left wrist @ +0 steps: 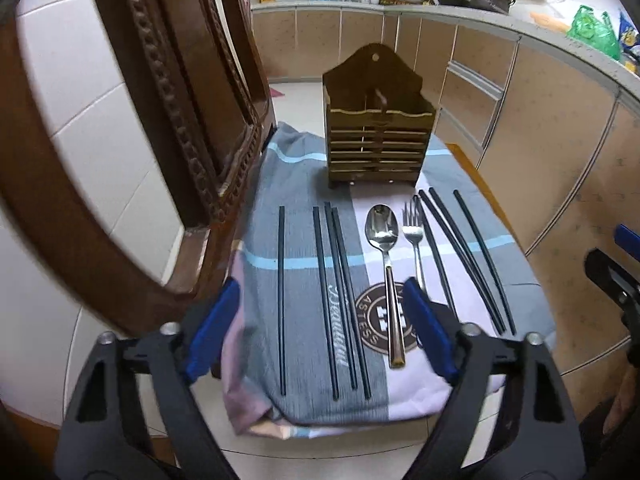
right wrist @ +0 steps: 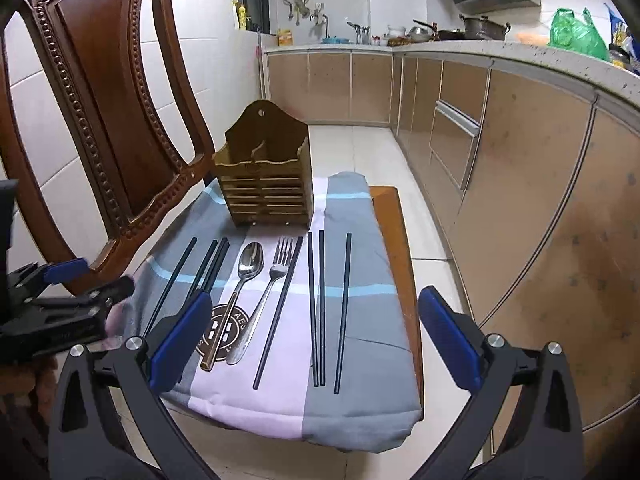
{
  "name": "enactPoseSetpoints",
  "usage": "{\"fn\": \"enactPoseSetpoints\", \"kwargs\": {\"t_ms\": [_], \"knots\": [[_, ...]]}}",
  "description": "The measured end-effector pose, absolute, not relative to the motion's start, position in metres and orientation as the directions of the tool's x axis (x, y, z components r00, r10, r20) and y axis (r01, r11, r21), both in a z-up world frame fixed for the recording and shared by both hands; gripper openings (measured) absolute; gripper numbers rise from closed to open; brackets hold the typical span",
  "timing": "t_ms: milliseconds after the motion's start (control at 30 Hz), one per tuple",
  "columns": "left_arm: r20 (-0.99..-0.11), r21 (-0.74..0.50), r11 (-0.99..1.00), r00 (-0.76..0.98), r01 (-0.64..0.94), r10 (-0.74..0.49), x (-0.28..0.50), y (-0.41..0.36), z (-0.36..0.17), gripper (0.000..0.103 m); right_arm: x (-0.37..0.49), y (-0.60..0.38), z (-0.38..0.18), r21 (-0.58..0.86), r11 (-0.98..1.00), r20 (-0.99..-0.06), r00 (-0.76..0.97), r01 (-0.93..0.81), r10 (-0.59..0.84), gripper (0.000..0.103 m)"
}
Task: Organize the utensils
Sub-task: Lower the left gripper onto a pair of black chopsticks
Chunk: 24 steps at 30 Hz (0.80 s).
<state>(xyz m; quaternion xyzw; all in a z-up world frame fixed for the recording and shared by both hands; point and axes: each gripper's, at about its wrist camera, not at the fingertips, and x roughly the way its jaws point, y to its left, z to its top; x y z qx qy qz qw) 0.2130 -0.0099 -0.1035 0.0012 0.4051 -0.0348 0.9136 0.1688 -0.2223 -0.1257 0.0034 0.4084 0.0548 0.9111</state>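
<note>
- Black chopsticks (left wrist: pixel 281 300) lie in rows on the striped cloth (left wrist: pixel 304 408), four on one side, four on the other.
- A shiny spoon (left wrist: pixel 383 236) and a fork (left wrist: pixel 414 232) lie between them.
- The wooden holder (left wrist: pixel 376 136) stands at 12 o'clock from the spoon, apart from it.
- The left gripper (left wrist: pixel 320 332) is spread wide above the cloth. It holds nothing.
- The right gripper (right wrist: pixel 316 332) is spread wide too, with nothing in it.
- I think picking up comes next. Go down slowly over one chopstick. Pinch it near its middle so it does not tip.
- Do not grab the cloth.
</note>
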Motion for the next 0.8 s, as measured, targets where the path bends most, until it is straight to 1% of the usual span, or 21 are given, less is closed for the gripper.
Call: {"fn": "enactPoseSetpoints", "kwargs": {"t_ms": [33, 133, 233, 267, 300, 400, 467, 533, 600, 667, 800], "knots": [[-0.753, -0.029, 0.997, 0.655, 0.067, -0.066, 0.220, -0.011, -0.107, 0.071, 0.173, -0.225, -0.129, 0.056, 0.994, -0.754, 0.648, -0.092, 0.102, 0.100], [-0.788, -0.022, 0.998, 0.614, 0.054, -0.050, 0.248, -0.011, -0.119, 0.070, 0.183, -0.230, -0.136, 0.077, 0.994, -0.777, 0.620, -0.071, 0.105, 0.100], [-0.816, -0.003, 1.000, 0.579, -0.003, -0.001, 0.279, -0.006, -0.133, 0.067, 0.189, -0.232, -0.142, 0.104, 0.993, -0.790, 0.602, -0.049, 0.113, 0.100], [-0.824, -0.006, 1.000, 0.567, -0.023, 0.008, 0.290, -0.004, -0.137, 0.061, 0.190, -0.232, -0.143, 0.109, 0.993, -0.792, 0.600, -0.048, 0.116, 0.100], [-0.830, -0.001, 0.999, 0.557, -0.050, 0.027, 0.303, -0.002, -0.142, 0.057, 0.191, -0.231, -0.144, 0.108, 0.993, -0.793, 0.598, -0.047, 0.115, 0.100], [-0.854, -0.009, 0.994, 0.518, -0.111, 0.050, 0.336, 0.004, -0.159, 0.050, 0.193, -0.225, -0.148, 0.098, 0.993, -0.797, 0.594, -0.059, 0.114, 0.100], [-0.865, -0.003, 0.992, 0.498, -0.128, 0.062, 0.349, 0.005, -0.169, 0.044, 0.193, -0.224, -0.150, 0.092, 0.994, -0.802, 0.586, -0.065, 0.113, 0.100], [-0.879, 0.004, 0.992, 0.472, -0.128, 0.065, 0.362, 0.004, -0.180, 0.042, 0.193, -0.223, -0.152, 0.095, 0.993, -0.804, 0.582, -0.070, 0.118, 0.100], [-0.882, 0.015, 0.991, 0.466, -0.136, 0.077, 0.372, 0.005, -0.186, 0.035, 0.193, -0.223, -0.153, 0.097, 0.993, -0.804, 0.582, -0.074, 0.122, 0.100], [-0.892, 0.019, 0.991, 0.446, -0.131, 0.076, 0.380, 0.006, -0.193, 0.032, 0.194, -0.223, -0.154, 0.090, 0.993, -0.806, 0.581, -0.073, 0.116, 0.100], [-0.897, 0.018, 0.992, 0.437, -0.126, 0.072, 0.393, 0.004, -0.202, 0.030, 0.196, -0.227, -0.156, 0.082, 0.994, -0.807, 0.580, -0.070, 0.107, 0.100]]}}
